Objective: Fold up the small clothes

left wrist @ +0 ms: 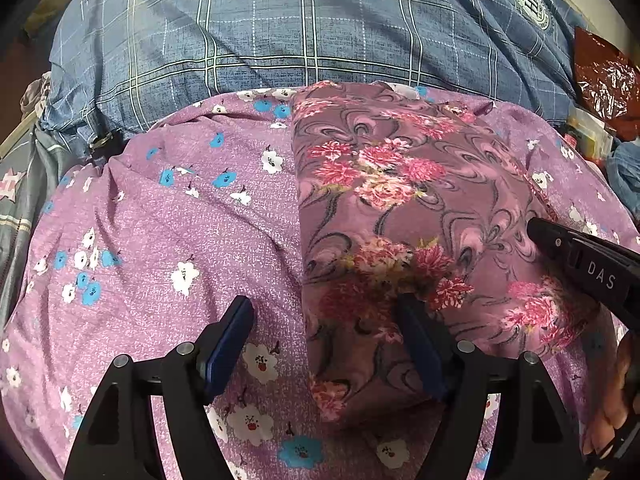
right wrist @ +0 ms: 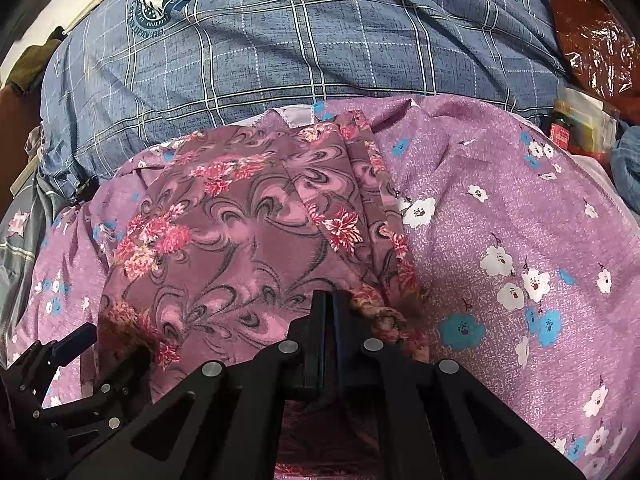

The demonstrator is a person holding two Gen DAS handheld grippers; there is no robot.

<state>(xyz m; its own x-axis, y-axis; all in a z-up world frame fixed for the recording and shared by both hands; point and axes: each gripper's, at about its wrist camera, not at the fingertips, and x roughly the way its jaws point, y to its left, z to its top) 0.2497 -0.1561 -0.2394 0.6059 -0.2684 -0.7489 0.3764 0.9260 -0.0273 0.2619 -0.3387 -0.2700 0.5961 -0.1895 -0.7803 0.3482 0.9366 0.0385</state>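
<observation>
Two tools work one floral garment (left wrist: 400, 208) lying lengthwise on the bed sheet (left wrist: 168, 220): the left tool (left wrist: 326, 344) gapes astride its near-left edge; the right tool (right wrist: 330, 312), nearer, is clamped shut at its near-right hem.

The left claw (left wrist: 326, 336) stands wide apart over the near end of a folded mauve floral garment (left wrist: 400, 208), one pad on the garment, the other over the lilac flowered sheet (left wrist: 180, 220) beside its straight left edge. The right claw (left wrist: 536, 226) enters from the right (lettered "DAS"), its tip on the garment. Behind lies a blue plaid quilt (left wrist: 280, 28); a red foil bag (left wrist: 604, 76) sits far right.
</observation>
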